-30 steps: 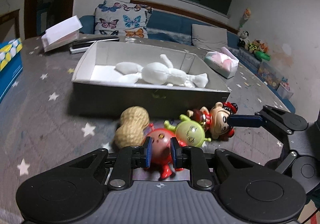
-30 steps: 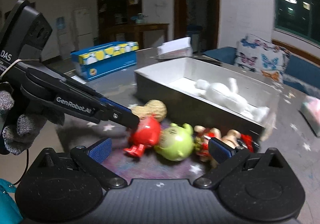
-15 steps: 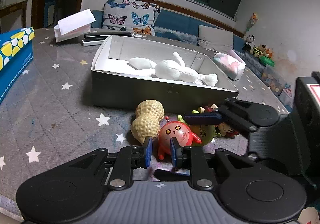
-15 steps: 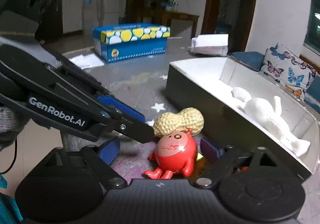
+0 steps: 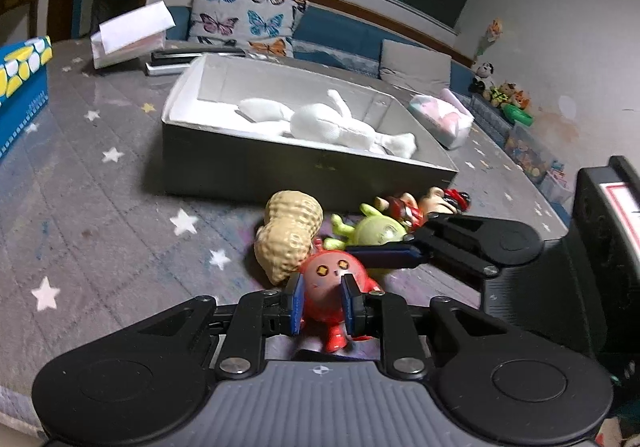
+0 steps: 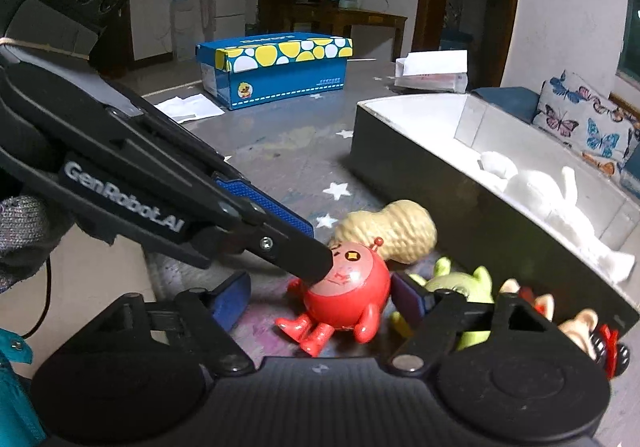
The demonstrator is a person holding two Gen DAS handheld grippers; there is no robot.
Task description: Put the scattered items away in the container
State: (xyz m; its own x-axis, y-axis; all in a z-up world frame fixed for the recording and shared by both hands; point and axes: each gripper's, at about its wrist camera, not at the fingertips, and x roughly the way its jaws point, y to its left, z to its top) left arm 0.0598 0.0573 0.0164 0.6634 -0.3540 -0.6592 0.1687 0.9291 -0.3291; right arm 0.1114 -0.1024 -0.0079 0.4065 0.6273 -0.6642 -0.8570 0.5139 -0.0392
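Observation:
My left gripper (image 5: 322,301) is shut on a red round toy (image 5: 330,285), which also shows in the right wrist view (image 6: 348,285). Behind it lie a peanut toy (image 5: 290,239), a green toy (image 5: 378,231) and a small doll (image 5: 436,199), all in front of the open grey box (image 5: 248,163). A white plush (image 5: 340,125) lies inside the box. My right gripper (image 6: 320,301) is open, its fingers either side of the red toy, one finger between it and the green toy (image 6: 464,289).
A blue and yellow shoebox (image 6: 276,65) and white papers (image 6: 188,107) lie on the star-patterned table (image 5: 100,227). A white open packet (image 5: 128,33) and a pink pouch (image 5: 444,119) sit beyond the box. A sofa with butterfly cushions (image 5: 244,21) stands behind.
The left gripper has lifted and drawn the red toy back from the pile. The right gripper has swung in from the doll until it brackets the red toy.

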